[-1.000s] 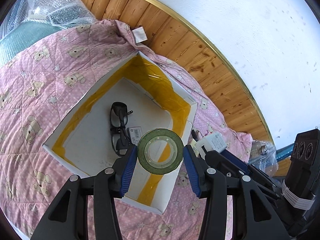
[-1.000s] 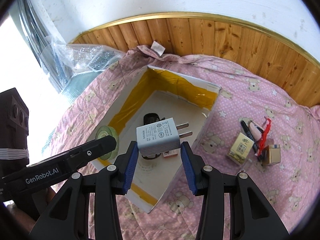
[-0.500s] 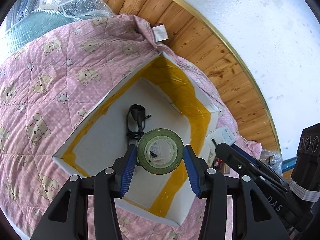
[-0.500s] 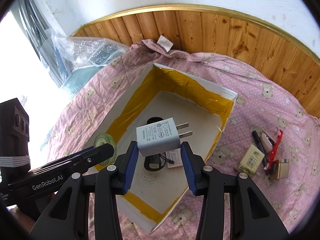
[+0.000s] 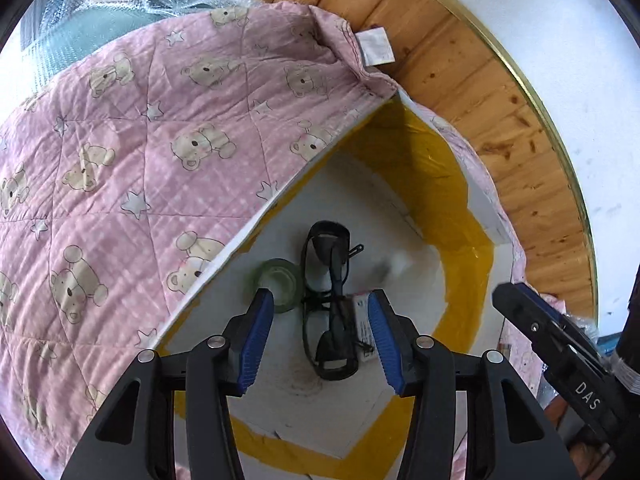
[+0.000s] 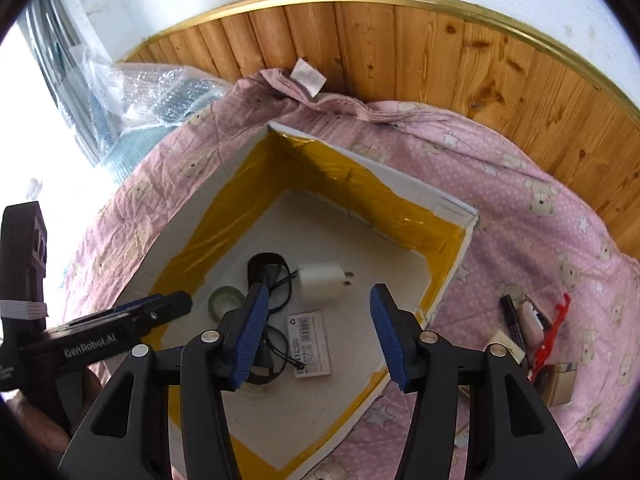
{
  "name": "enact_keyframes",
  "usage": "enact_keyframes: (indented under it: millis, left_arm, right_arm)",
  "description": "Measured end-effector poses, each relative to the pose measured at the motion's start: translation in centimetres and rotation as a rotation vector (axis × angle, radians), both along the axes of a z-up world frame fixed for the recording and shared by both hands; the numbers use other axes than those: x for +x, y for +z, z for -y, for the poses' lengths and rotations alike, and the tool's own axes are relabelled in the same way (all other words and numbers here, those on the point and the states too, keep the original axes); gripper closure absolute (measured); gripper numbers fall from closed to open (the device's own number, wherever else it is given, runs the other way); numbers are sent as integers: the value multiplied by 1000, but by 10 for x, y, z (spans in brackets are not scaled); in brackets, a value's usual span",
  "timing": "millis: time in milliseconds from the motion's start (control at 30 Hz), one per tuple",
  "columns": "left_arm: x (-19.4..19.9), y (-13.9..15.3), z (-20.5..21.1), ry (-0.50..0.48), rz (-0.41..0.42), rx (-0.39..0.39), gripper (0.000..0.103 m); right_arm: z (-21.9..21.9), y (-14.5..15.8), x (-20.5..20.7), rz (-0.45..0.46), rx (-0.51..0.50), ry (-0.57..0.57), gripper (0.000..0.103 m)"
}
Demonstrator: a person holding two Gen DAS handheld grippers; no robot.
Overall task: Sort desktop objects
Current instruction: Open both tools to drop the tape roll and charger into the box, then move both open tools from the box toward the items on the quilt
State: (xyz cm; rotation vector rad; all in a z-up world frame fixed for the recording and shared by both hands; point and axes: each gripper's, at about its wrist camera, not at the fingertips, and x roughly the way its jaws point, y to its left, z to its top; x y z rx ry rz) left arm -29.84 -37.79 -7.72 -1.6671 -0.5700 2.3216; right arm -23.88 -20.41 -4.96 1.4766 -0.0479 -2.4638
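Both grippers are held over a white cardboard box [image 6: 452,210] lined with yellow tape, which sits on a pink quilt [image 6: 532,184] printed with bears and stars. The left gripper [image 5: 321,338] is seen with its blue-padded fingers [image 5: 256,332] spread wide and nothing between them; the right gripper [image 6: 318,332] is likewise spread apart and empty.

On the box floor a roll of green tape [image 6: 224,300] lies flat near the left wall, just beside a pair of black glasses [image 6: 266,280]. A white charger plug [image 6: 324,282] with its two prongs pointing right is seen in the right wrist view beside the glasses; whether it has settled on the floor cannot be told. A white barcode label [image 6: 310,342] lies nearer the camera, touching the glasses.

Outside the box, on the quilt to the right, a black marker [image 6: 512,316], a red plastic tool [image 6: 554,328] and a small brown carton [image 6: 560,384] are gathered close together. Bubble wrap [image 6: 160,92] is piled at the far left against a wooden wall panel [image 6: 440,52].
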Motion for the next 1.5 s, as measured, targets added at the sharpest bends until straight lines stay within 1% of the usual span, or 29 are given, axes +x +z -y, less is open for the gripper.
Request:
enact_keyframes:
  millis: [100, 233, 367, 567, 933, 1500]
  left_arm:
    - [2, 0, 0, -11, 2, 12, 52]
    - [5, 1, -10, -45, 7, 6, 52]
    - [12, 4, -20, -72, 14, 15, 52]
    - [20, 9, -32, -106, 11, 19, 52]
    - [30, 29, -34, -124, -19, 23, 52]
    - [64, 56, -38, -170, -66, 32, 52]
  right_arm:
    - [-9, -8, 3, 30, -32, -19, 47]
    - [-7, -15, 6, 66, -60, -10, 47]
    - [-1, -14, 11, 70, -72, 15, 47]
    - [2, -11, 17, 70, -73, 20, 47]
    - [-1, 3, 33, 56, -73, 12, 47]
    - [-14, 27, 74, 21, -87, -38, 47]
